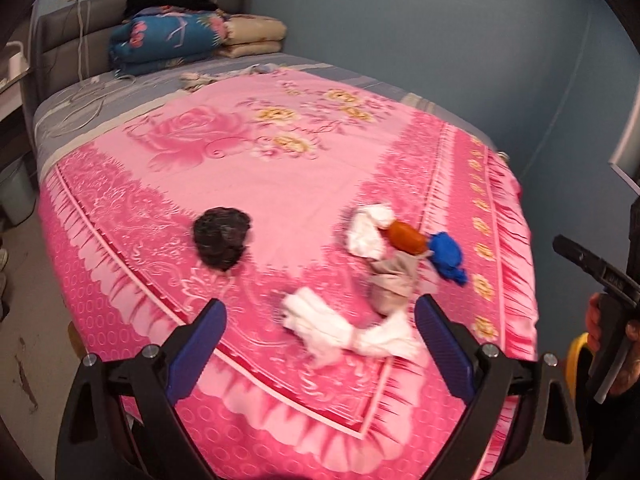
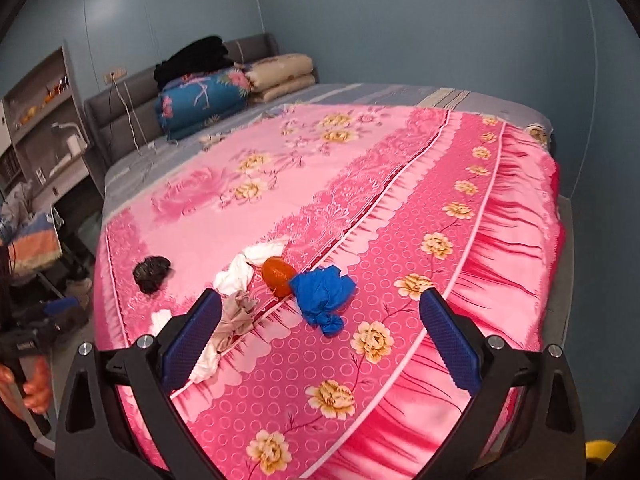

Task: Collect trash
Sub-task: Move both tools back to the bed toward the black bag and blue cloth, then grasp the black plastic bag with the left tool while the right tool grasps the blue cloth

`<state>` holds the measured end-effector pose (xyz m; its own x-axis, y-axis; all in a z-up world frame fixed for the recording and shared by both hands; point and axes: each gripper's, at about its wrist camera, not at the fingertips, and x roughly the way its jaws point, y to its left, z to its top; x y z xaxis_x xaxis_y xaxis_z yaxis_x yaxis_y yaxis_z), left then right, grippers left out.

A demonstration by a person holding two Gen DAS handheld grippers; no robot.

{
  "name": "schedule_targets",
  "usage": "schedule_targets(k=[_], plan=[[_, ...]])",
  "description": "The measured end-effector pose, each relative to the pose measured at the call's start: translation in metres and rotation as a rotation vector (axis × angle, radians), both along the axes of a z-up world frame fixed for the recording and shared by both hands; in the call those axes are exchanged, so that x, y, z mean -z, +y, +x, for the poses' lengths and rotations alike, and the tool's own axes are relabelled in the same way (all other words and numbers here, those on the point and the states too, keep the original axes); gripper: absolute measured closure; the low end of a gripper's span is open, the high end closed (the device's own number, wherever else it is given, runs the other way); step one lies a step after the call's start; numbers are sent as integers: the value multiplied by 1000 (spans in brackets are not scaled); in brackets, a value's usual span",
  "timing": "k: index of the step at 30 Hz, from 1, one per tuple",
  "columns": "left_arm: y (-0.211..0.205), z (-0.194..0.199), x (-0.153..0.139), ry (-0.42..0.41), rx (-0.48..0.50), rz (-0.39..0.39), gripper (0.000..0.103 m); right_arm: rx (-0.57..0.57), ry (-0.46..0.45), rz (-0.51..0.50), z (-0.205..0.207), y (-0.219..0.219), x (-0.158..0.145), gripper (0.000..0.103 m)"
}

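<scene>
Both your grippers hang over the near end of the pink bedspread [image 2: 400,208], jaws spread wide with nothing between them. The trash lies in a loose cluster, and the orange wrapper [image 2: 277,276] makes a handy landmark: the blue crumpled bag [image 2: 322,292] touches it on the side toward the bed's edge, white tissue [image 2: 240,270] sits just beside it on the other side, a beige wad [image 2: 236,316] lies nearer to you, and the black crumpled bag [image 1: 221,238] rests well apart from it, alone.

Your left gripper [image 1: 320,328] frames another white tissue wad [image 1: 344,334] close to the beige piece; your right gripper [image 2: 320,332] frames the tail of the blue bag.

The likely trouble is in the crowding. Close on the blue bag carelessly and you could nudge the orange wrapper away, or catch the soft bedspread along with the trash. The pieces are light and crumpled, so a shallow pinch may slip off. With both grippers near the same cluster, they could also collide.
</scene>
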<state>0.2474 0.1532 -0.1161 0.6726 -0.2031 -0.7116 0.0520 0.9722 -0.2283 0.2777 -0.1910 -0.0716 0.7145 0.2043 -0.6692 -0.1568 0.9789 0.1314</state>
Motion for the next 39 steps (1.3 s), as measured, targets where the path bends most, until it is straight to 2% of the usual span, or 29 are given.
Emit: schedule_targets(k=[5,8,13,17,23,26,29,30,31,34,39], plan=[[24,30,20,26,-52,31,12,-22,109,-103,44,23,37,8],[36,48,32,50,-79,24,12,-28,172,-127,69,33,61,8],[53,79,55,94,-121,49,12,-24,221,-163,94,41,87,8],[64,105,69,117,-144,46,12,-25,235,-241,110,51,104,8],[64,135,84,134,-126,46,13,-20,281,-274,130,56,120,8],[61,145,93,153,-104,28,23,-14,305,-282,139,58,127,9],[49,149,104,164,-65,56,32,-13,339,-299,145,62,136,10],[47,149,106,165,-58,60,37,-10,346,-301,146,63,139,17],[45,150,109,172,-49,57,44,-1,359,-294,148,62,142,29],[40,152,115,187,-33,41,57,11,390,-264,152,62,147,40],[38,151,113,176,-18,44,70,30,389,-244,153,63,147,63]])
